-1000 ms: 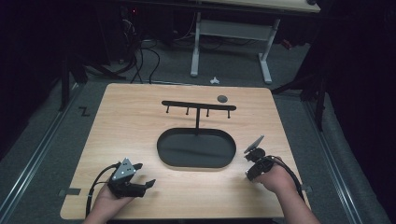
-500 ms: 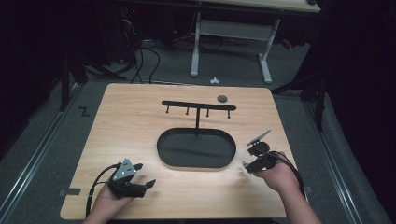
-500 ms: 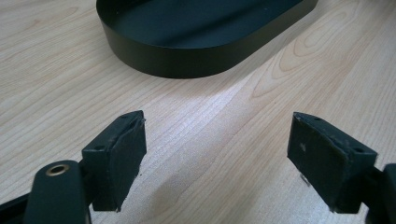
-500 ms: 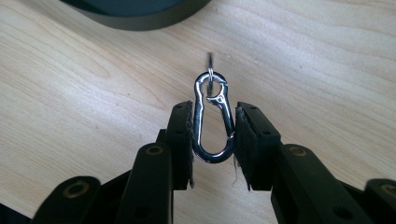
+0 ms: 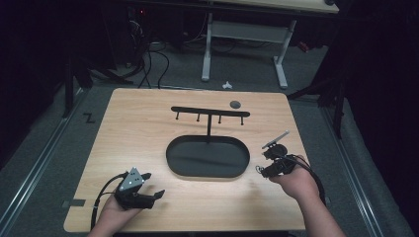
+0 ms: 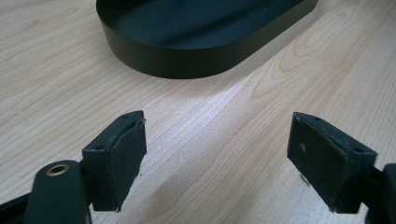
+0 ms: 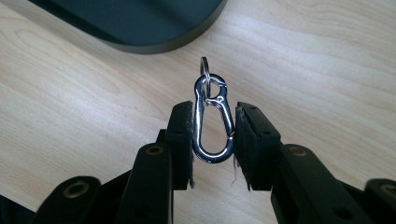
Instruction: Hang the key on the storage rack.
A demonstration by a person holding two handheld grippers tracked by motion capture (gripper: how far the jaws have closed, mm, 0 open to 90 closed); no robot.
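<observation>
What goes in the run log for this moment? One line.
right gripper: shut on carabiner | left gripper: open | tray: empty

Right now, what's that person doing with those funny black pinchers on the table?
A person holds a gripper in each hand at a wooden table. The right gripper is clamped on a shiny metal carabiner clip with a small key ring at its tip, held just above the wood beside the black oval tray. A black hook rack stands at the tray's far edge. The left gripper rests open and holds nothing.

Polished, shiny metal carabiner (image 7: pixel 214 122); matt black tray (image 5: pixel 207 156); pale, smooth-grained wooden table (image 5: pixel 143 133); rough matt pads (image 6: pixel 122 156).
</observation>
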